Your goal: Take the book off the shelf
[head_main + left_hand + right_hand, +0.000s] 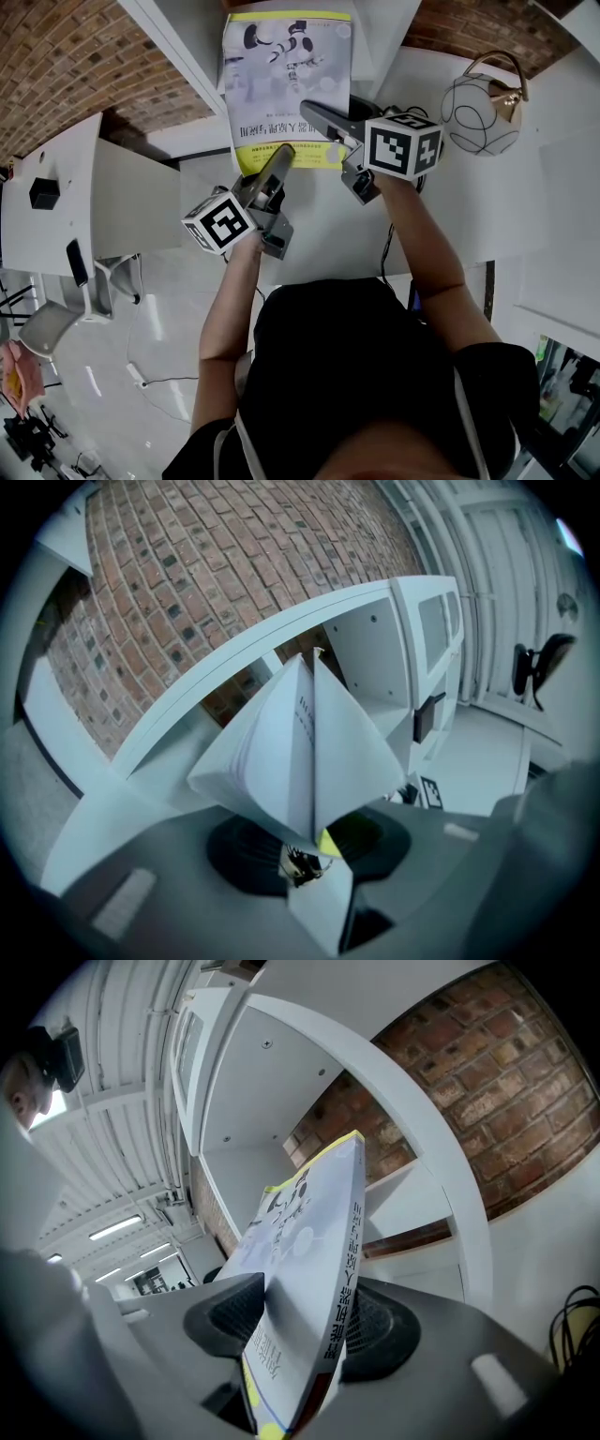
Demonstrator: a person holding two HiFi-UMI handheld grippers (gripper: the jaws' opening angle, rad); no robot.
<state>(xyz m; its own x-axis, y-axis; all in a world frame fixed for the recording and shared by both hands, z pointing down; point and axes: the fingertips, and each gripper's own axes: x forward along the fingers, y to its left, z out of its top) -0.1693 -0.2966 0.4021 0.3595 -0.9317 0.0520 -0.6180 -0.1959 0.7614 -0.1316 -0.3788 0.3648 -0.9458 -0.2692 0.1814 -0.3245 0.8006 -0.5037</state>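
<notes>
Dark-topped shoulders of the person (366, 375) fill the bottom of the head view, with both bare forearms reaching up and away. Beyond them stands the white open-fronted shelf unit (272, 635) against a red brick wall (56, 56).

Next in size is the white paperback book with a yellow band and a robot on its cover (286, 84). It is held cover-up in front of the shelf opening, and to my eye it is out of the compartment rather than standing in it.

Both claws have it by the near edge. The right gripper (319, 117) is clamped across the whole thickness beside the spine, one pad on the front cover and one behind. The left gripper (279, 161) stands narrow and pinches the same edge. In its own view the leaves splay into a wedge above its jaws, so it may hold only part of the block.

That is where I see the trouble. Most of the book hangs beyond the pads, so it could pivot or slide out. If the two hands drift apart, the leaves could open further or crease.

Smallest is a round white ornament with a gold handle (480, 112), near the right forearm. A careless swing could knock it.
</notes>
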